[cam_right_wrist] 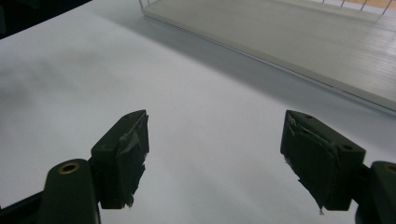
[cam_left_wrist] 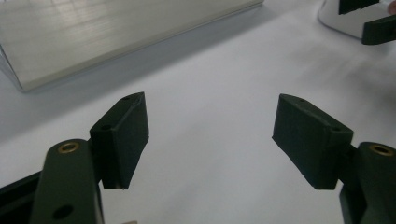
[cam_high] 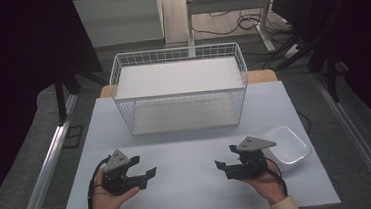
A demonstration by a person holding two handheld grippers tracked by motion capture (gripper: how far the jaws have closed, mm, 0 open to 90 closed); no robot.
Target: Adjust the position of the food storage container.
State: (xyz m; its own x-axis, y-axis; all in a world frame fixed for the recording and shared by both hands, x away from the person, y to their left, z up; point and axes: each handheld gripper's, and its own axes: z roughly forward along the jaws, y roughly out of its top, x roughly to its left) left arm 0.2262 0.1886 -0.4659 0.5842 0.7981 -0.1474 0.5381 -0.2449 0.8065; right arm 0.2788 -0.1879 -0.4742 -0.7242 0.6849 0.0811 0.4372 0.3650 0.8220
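Note:
My left gripper [cam_high: 146,168] rests low over the white table [cam_high: 187,149] at the front left, held in a hand, its black jaws wide apart with nothing between them [cam_left_wrist: 210,140]. At the front right my right gripper [cam_high: 225,160] points toward the left one, also open and empty [cam_right_wrist: 215,154]. A white wire basket [cam_high: 179,87] with two white shelves stands at the far middle of the table. A clear plastic container [cam_high: 287,144] lies just right of the right gripper. In the left gripper view the right gripper's jaws show at the top right corner [cam_left_wrist: 369,21].
The table's bare white top spreads between the two grippers and the basket. Metal rails run along both sides of the table [cam_high: 48,165]. Cables and a desk frame [cam_high: 226,6] lie on the floor beyond the far edge.

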